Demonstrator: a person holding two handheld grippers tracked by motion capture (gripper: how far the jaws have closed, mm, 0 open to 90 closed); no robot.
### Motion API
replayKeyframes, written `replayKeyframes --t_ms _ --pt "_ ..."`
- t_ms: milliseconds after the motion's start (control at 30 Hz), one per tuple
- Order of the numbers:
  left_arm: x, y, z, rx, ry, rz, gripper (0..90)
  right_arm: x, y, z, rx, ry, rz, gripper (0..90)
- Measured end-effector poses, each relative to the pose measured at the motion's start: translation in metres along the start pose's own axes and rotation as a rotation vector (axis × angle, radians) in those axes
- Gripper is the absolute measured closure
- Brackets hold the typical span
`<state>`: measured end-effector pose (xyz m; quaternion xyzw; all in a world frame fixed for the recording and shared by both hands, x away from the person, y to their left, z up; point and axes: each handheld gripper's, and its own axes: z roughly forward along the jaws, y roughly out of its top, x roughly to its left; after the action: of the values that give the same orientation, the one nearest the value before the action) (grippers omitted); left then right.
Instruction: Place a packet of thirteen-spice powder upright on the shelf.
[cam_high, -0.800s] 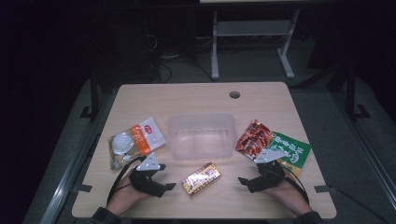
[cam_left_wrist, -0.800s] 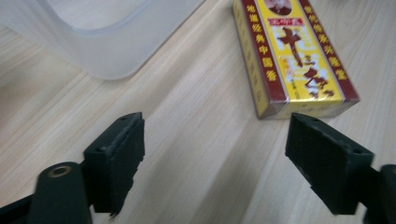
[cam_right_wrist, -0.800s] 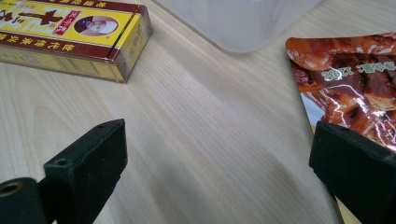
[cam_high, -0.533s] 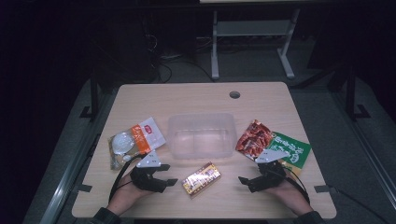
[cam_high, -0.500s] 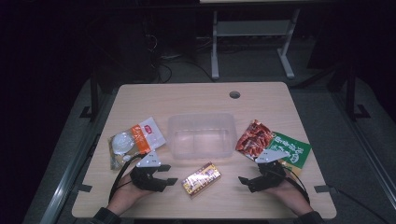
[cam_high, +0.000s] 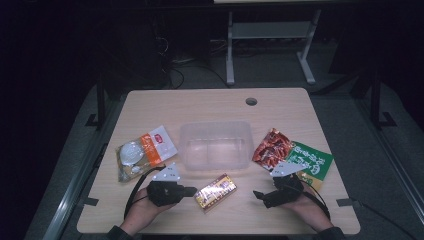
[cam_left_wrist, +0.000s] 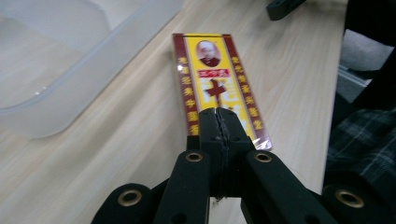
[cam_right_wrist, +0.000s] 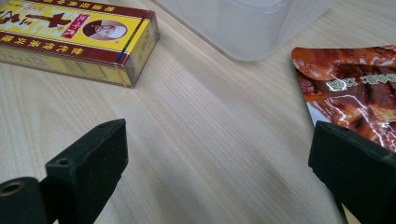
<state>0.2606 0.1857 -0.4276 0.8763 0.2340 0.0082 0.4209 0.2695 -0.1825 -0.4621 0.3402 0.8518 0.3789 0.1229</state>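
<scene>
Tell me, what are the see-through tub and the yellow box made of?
The see-through tub looks like frosted plastic: the table shows through its cloudy walls. The yellow box seems glossy printed cardboard, with sharp folded edges and a shiny top in the right gripper view.

Overhead table view; two close, low views sharing yellow box (cam_high: 215, 192).

A light wooden table (cam_high: 215, 105) with rounded corners and a round cable hole (cam_high: 251, 101) near its far edge stands on a grey floor (cam_high: 350, 107). Beyond it the room lies in deep shadow, where a pale metal frame (cam_high: 270, 37) with two legs and a low crossbar stands, and dark cables (cam_high: 187, 72) trail on the floor beside it. Light falls mainly on the tabletop, leaving both sides almost black.
</scene>
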Motion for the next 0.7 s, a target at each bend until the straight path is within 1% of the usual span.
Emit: replayKeyframes --t_ms 33,100,133,200,333,467,533,567,600,667,700 --pt "-0.002 0.002 0.002 -0.001 -0.008 0.006 89.6 0.0 0.0 0.0 0.003 0.003 0.006 4.4" --pt "-0.006 0.005 0.006 0.01 -0.016 0.027 89.6 0.0 0.001 0.0 0.004 0.0 0.002 4.4" --pt "-0.01 0.007 0.01 0.014 -0.029 0.039 89.7 0.001 0.001 0.001 -0.001 0.001 0.002 4.4" --pt "-0.012 0.009 0.013 0.016 -0.034 0.047 89.6 0.001 0.0 0.001 0.003 0.001 -0.007 4.4" --pt "-0.022 0.011 0.023 0.035 -0.063 0.069 89.6 0.002 0.0 0.0 -0.003 0.002 -0.004 4.4" --pt "-0.031 0.013 0.032 0.045 -0.082 0.085 89.6 0.002 0.0 0.0 -0.006 -0.005 -0.01 4.5" --pt "-0.035 0.013 0.037 0.051 -0.098 0.096 89.6 0.003 0.001 0.0 -0.009 -0.005 -0.012 4.5" --pt "-0.039 0.013 0.042 0.056 -0.11 0.099 89.6 0.003 0.001 0.001 -0.011 -0.004 -0.012 4.5" --pt "-0.039 0.013 0.042 0.056 -0.11 0.099 89.6 0.003 0.001 0.001 -0.014 -0.003 -0.018 4.5" --pt "-0.044 0.012 0.047 0.067 -0.122 0.099 89.6 0.003 0.001 0.001 -0.014 -0.002 -0.019 4.5" --pt "-0.046 0.012 0.049 0.075 -0.122 0.11 89.6 0.003 0.002 0.001 -0.016 -0.002 -0.019 4.5"
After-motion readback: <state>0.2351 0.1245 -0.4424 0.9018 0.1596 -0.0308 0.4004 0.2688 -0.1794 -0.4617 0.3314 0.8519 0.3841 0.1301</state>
